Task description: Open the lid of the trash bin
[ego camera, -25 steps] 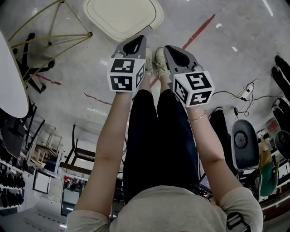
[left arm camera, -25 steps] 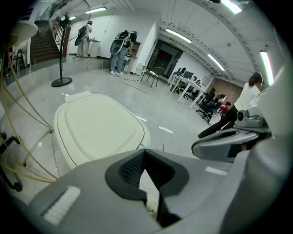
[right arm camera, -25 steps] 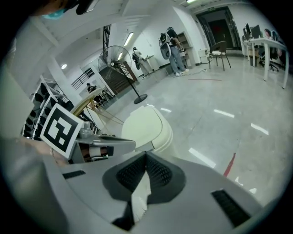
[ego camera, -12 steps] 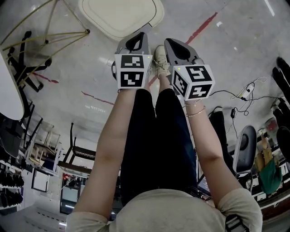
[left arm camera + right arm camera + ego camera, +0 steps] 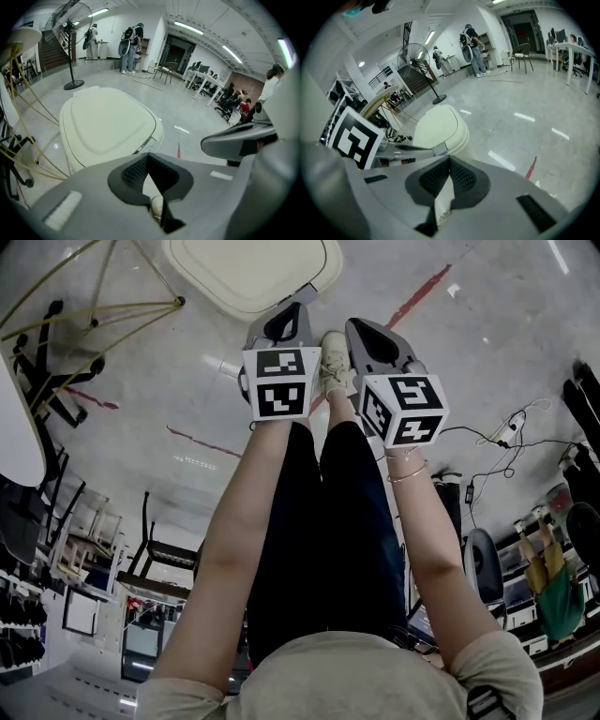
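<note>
Cream plastic, rounded at the corners and with a shallow sunken panel across its top, the trash bin lid (image 5: 248, 273) lies shut and flat on its bin. The bin stands on the grey polished floor (image 5: 469, 352), at the far side of the scene and a little left of your shoes (image 5: 333, 367).

Your left claw (image 5: 281, 329) has its jaws closed tip to tip with nothing between them; only a shoe shows through the gap behind the pads. Your right claw (image 5: 370, 338) is pinched together the same way and is also empty. Both hang above the floor, clear of the bin, and the left one is nearer to it.

You are in the approach, so nothing of the opening is done yet. Bring the left claw down and forward to the near rim of the lid, where a dark seam shows between lid and body. Part the jaws before you arrive, or slip one closed tip under the lip.

The raised strip along the far edge looks like the hinge, so lift up and away from yourself in an arc. Keep the right claw free to steady the bin, which may slide on that glossy floor.
</note>
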Demonstrator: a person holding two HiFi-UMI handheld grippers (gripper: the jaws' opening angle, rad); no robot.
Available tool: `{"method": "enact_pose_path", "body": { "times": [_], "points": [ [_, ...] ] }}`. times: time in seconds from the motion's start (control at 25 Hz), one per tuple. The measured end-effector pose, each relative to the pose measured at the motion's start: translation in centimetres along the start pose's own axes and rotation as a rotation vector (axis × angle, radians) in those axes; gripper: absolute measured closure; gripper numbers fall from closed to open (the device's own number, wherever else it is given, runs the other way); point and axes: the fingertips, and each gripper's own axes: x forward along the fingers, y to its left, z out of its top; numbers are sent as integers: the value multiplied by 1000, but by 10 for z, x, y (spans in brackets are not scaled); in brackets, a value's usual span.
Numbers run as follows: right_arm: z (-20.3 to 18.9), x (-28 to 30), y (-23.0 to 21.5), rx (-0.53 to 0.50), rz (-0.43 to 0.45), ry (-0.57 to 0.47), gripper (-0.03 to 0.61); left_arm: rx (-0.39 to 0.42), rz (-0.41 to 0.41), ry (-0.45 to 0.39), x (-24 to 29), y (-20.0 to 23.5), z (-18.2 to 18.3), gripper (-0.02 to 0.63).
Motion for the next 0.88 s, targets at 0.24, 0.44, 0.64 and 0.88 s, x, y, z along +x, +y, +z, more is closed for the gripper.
{"method": "enact_pose_path", "body": {
  "times": [0.24,0.44,0.64,0.88],
  "points": [
    [-2,-1,-1,-63,-19,29,571,51,21,13,5,-4,-5,604],
    [-1,-5,-1,-61,-15,20,571,61,2,15,5,-8,-6,606],
    [5,-9,1,-63,-19,24,571,-77,-42,4,1,-5,0,604],
    [22,-21,11,-80,-25,18,571,-177,-101,15,-7,2,11,604]
  ]
}}
